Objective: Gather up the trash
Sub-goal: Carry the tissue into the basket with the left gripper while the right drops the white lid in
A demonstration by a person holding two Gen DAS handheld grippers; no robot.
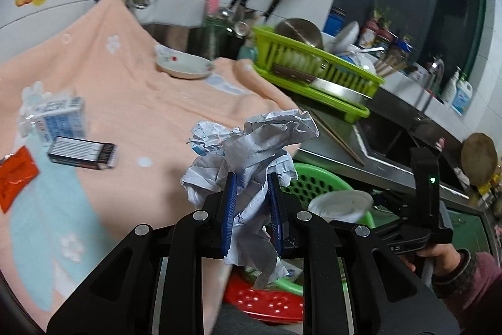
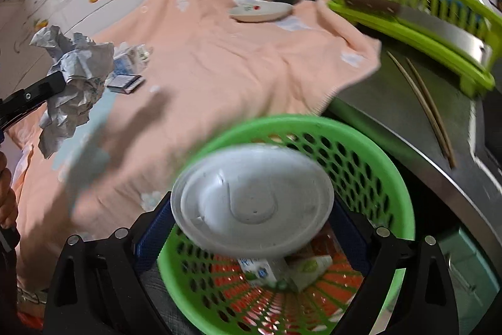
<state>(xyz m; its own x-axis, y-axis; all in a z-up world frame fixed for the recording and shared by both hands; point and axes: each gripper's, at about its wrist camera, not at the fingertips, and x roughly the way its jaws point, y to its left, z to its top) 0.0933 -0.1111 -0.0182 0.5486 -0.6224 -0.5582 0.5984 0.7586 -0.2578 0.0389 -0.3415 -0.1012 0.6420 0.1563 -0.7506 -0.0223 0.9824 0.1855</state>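
My left gripper is shut on a crumpled ball of white paper and holds it above the edge of the peach towel. The paper also shows in the right wrist view. My right gripper is shut on a white plastic cup with a lid and holds it over the green mesh basket. The basket holds small cartons. On the towel lie a blue-white carton, a dark flat box and a red packet.
A white dish sits at the towel's far end. A green dish rack with bowls stands on the steel counter, chopsticks beside it. The sink lies to the right. A red stool is under the basket.
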